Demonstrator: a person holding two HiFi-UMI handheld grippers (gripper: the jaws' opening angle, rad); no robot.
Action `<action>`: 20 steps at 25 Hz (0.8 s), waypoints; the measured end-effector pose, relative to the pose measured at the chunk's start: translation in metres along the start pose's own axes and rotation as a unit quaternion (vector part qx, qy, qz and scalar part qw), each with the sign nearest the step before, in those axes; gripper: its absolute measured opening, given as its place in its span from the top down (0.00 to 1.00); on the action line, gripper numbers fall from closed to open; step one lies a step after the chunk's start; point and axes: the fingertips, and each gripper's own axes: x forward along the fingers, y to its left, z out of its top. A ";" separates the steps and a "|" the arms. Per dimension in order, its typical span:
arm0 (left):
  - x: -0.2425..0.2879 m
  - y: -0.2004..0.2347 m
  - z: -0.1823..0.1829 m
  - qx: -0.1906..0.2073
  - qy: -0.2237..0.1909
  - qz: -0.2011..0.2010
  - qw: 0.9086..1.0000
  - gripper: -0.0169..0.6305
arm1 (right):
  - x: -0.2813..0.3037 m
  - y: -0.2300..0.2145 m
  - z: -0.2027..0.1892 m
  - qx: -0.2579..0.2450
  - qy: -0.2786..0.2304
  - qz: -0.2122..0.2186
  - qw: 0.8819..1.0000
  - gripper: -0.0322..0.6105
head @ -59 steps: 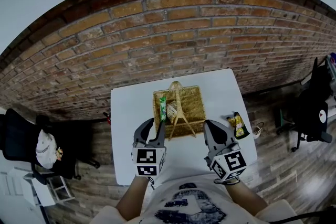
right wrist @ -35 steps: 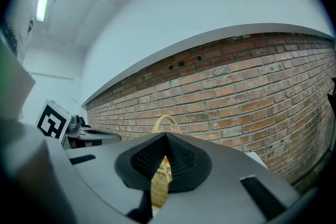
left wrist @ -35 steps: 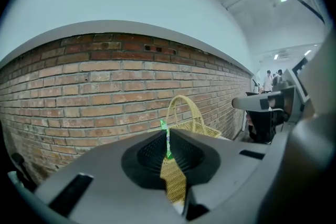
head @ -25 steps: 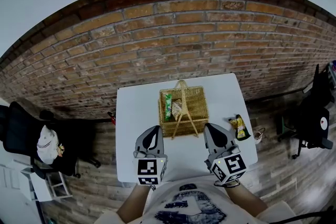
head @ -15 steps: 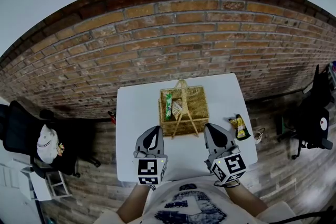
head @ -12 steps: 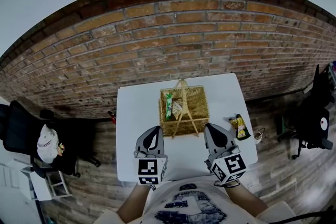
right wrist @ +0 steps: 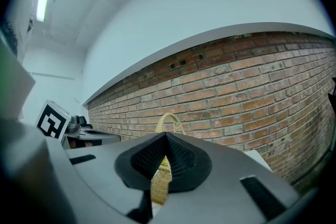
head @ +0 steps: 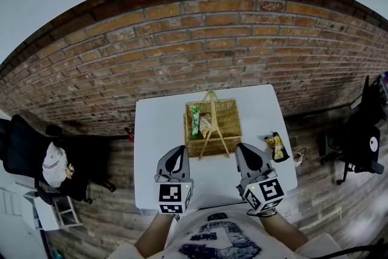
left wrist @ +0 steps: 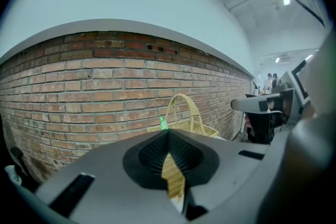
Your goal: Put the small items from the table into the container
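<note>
Your left gripper (head: pixel 177 150) has drawn back from the front edge of the wicker basket (head: pixel 227 124) since the earliest picture. Its jaws, apart then, now meet. Over the last second neither hand has shifted.

The brick wall (head: pixel 182 51) stands behind the white table (head: pixel 157 130). The wicker basket sits mid-table, towards the wall. You hold both grippers over the near edge, one to each side of the basket. The right gripper (head: pixel 242 148) is clenched too, and neither grips anything.

A green packet (head: pixel 194 121) lies in the basket's left part, with a pale packet (head: pixel 205 125) beside it. A yellow-and-dark snack packet (head: pixel 276 146) lies near the table's right edge, outside the basket.
</note>
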 end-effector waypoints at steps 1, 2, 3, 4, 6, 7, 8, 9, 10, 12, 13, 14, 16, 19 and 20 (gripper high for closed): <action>0.000 -0.001 0.000 0.000 0.000 -0.001 1.000 0.90 | 0.000 0.000 0.000 0.001 0.000 -0.001 1.000 0.92; 0.000 -0.001 0.000 0.001 0.000 -0.002 1.000 0.90 | -0.001 -0.001 0.000 0.001 0.000 -0.003 1.000 0.92; 0.001 -0.002 0.001 0.001 -0.001 -0.002 1.000 0.90 | -0.001 -0.002 0.000 0.002 0.000 -0.005 1.000 0.92; 0.001 -0.003 0.001 0.001 -0.001 -0.001 1.000 0.90 | -0.002 -0.003 0.001 0.003 -0.001 -0.006 1.000 0.92; 0.002 -0.007 0.001 -0.001 -0.001 -0.001 1.000 0.90 | -0.004 -0.006 0.001 0.004 0.000 -0.004 1.000 0.92; 0.003 -0.010 0.001 -0.002 -0.001 -0.003 1.000 0.90 | -0.005 -0.008 0.001 0.003 0.000 -0.003 1.000 0.92; 0.005 -0.013 0.002 -0.003 -0.002 -0.005 1.000 0.90 | -0.007 -0.012 0.001 0.004 0.000 -0.003 1.000 0.92; 0.007 -0.018 0.003 -0.004 -0.003 -0.007 1.000 0.90 | -0.008 -0.017 0.002 0.006 0.000 -0.005 1.000 0.92; 0.009 -0.022 0.004 -0.004 -0.003 -0.009 1.000 0.90 | -0.010 -0.022 0.002 0.008 -0.001 -0.007 1.000 0.92; 0.014 -0.032 0.005 0.000 -0.002 -0.010 1.000 0.90 | -0.014 -0.032 0.003 0.010 -0.001 -0.008 1.000 0.92; 0.017 -0.037 0.006 0.001 -0.001 -0.010 1.000 0.90 | -0.016 -0.038 0.004 0.010 0.000 -0.007 1.000 0.92; 0.020 -0.043 0.006 0.002 0.001 -0.010 1.000 0.90 | -0.018 -0.043 0.004 0.010 0.001 -0.007 1.000 0.92; 0.026 -0.056 0.008 0.003 0.002 -0.011 1.000 0.90 | -0.023 -0.056 0.004 0.011 0.004 -0.010 1.000 0.92; 0.034 -0.076 0.011 0.006 0.004 -0.014 1.000 0.90 | -0.031 -0.073 0.005 0.010 0.005 -0.009 1.000 0.92; 0.037 -0.084 0.012 0.008 0.007 -0.017 1.000 0.90 | -0.034 -0.079 0.005 0.011 0.007 -0.010 1.000 0.92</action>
